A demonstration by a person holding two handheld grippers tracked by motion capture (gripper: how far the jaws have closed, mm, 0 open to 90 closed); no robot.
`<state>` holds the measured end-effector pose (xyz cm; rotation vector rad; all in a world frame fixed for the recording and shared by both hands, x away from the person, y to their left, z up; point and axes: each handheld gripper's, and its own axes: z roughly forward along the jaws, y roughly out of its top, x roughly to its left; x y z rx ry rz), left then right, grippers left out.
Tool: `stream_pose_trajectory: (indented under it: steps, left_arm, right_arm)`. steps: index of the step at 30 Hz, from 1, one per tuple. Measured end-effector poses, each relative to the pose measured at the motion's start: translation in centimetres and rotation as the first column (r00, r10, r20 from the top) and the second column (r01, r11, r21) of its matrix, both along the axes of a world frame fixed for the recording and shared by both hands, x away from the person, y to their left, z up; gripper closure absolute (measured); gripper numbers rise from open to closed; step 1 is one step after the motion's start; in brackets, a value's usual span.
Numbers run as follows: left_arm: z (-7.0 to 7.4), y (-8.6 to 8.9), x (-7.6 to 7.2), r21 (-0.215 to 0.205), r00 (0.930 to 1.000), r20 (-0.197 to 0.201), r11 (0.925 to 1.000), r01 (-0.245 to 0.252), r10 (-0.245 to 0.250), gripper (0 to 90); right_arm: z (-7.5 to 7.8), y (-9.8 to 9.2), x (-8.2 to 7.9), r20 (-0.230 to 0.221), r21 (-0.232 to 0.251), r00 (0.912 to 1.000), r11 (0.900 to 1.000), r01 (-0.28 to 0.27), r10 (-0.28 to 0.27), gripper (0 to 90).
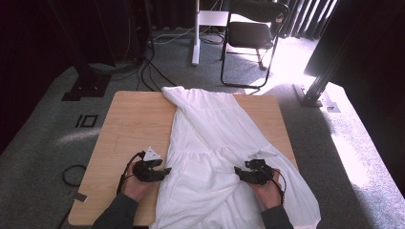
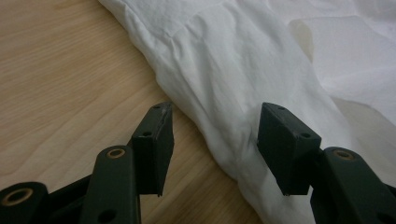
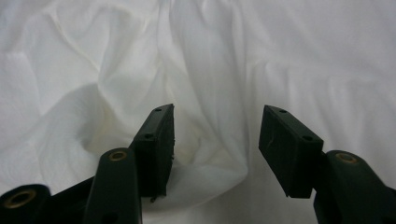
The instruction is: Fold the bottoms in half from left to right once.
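A white tiered dress (image 1: pixel 210 143) lies lengthwise on the wooden table (image 1: pixel 129 129), its narrow top at the far edge and its wide skirt spilling over the near edge. My left gripper (image 1: pixel 165 171) is at the skirt's left edge, pointing right. In the left gripper view its jaws stand open, with the folded hem edge (image 2: pixel 224 121) between them and no pad pressing on it. My right gripper (image 1: pixel 237 170) rests over the skirt's right half, pointing left. Its jaws are open above a ridge of crumpled cloth (image 3: pixel 210 107).
A black folding chair (image 1: pixel 250 33) and a white stand (image 1: pixel 196 33) are on the grey carpet beyond the table. Cables (image 1: pixel 148 67) run across the floor at the back left, and a black frame foot (image 1: pixel 310 93) stands at the right.
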<state>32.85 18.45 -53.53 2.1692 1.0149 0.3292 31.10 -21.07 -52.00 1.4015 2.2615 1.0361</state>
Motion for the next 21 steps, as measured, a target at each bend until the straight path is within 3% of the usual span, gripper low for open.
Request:
stream_pose_trajectory:
  steps: [1,2,3,5,6,7,8,9,11,13,15,16,18,19,20,21]
  left_arm:
    - [-0.2,-0.1,0.1,-0.008,1.0000,-0.008,1.0000,0.002,-0.002,45.5]
    - [-0.4,-0.3,0.3,-0.019,0.9998,-0.020,0.9998,0.008,-0.008,44.9]
    - [-0.9,-0.8,0.6,-0.024,0.9986,-0.051,0.9996,0.013,-0.015,43.5]
    - [-1.1,-1.0,0.6,-0.025,0.9986,-0.049,0.9995,0.016,-0.018,43.4]
    - [-1.2,-1.2,0.6,-0.043,0.9986,-0.052,0.9990,0.010,-0.012,43.0]
    - [-1.2,-1.4,0.6,-0.052,0.9983,-0.057,0.9986,0.012,-0.015,43.0]
    - [-1.2,-1.4,0.6,-0.052,0.9983,-0.057,0.9986,0.012,-0.015,49.2]
    - [-1.0,-2.0,0.2,-0.011,0.9979,-0.027,0.9982,0.058,-0.059,81.0]
    - [0.2,-1.8,-0.1,-0.054,0.9982,0.010,0.9968,0.060,-0.059,87.2]
    - [2.9,-1.3,-0.7,-0.143,0.9964,0.067,0.9879,0.061,-0.051,87.9]
    - [6.2,-1.3,-1.6,-0.210,0.9901,0.130,0.9745,0.080,-0.053,88.0]
    - [7.8,-1.5,-2.0,-0.223,0.9841,0.167,0.9700,0.097,-0.060,88.0]
    - [10.0,-2.3,-2.4,-0.252,0.9709,0.231,0.9598,0.124,-0.065,84.7]
    - [10.0,-2.3,-2.4,-0.252,0.9709,0.231,0.9598,0.124,-0.065,74.2]
    - [10.6,-3.0,-2.4,-0.255,0.9651,0.251,0.9567,0.141,-0.076,74.2]
    - [10.4,-4.1,-2.2,-0.203,0.9611,0.262,0.9685,0.144,-0.088,64.0]
  right_arm:
    - [-0.4,0.0,0.1,-0.023,-0.002,0.9997,1.000,-0.010,0.010,51.4]
    - [-0.6,0.1,0.2,-0.045,-0.006,0.9986,1.000,-0.027,0.027,66.5]
    - [-0.6,0.2,0.0,-0.038,-0.029,0.9976,0.998,-0.059,0.058,82.8]
    - [-0.3,0.3,-0.2,-0.029,-0.039,0.9976,0.997,-0.064,0.063,84.9]
    - [0.5,0.2,-0.4,0.010,-0.050,0.9975,0.996,-0.069,0.070,85.9]
    - [0.5,0.2,-0.4,0.010,-0.050,0.9975,0.996,-0.069,0.070,85.9]
    - [0.5,0.2,-0.4,0.010,-0.050,0.9975,0.996,-0.069,0.070,85.9]
    - [2.1,-0.2,-0.7,0.062,-0.040,0.9963,0.998,-0.057,0.060,86.2]
    - [3.1,-0.5,-1.0,0.099,-0.036,0.9938,0.998,-0.049,0.052,86.3]
    - [4.5,-1.0,-1.5,0.152,-0.023,0.9875,0.999,-0.038,0.041,86.5]
    - [6.4,-1.9,-2.2,0.215,-0.006,0.9763,1.000,-0.022,0.022,86.6]
    - [7.4,-2.4,-2.6,0.254,-0.001,0.9673,1.000,0.001,-0.001,86.6]
    - [9.6,-4.2,-3.3,0.330,0.018,0.9409,0.997,0.072,-0.074,86.6]
    - [10.5,-5.4,-3.7,0.360,0.041,0.9249,0.993,0.114,-0.121,86.7]
    - [10.5,-5.4,-3.7,0.360,0.041,0.9249,0.993,0.114,-0.121,86.7]
    - [11.5,-8.2,-3.7,0.381,0.036,0.9014,0.978,0.208,-0.205,86.6]
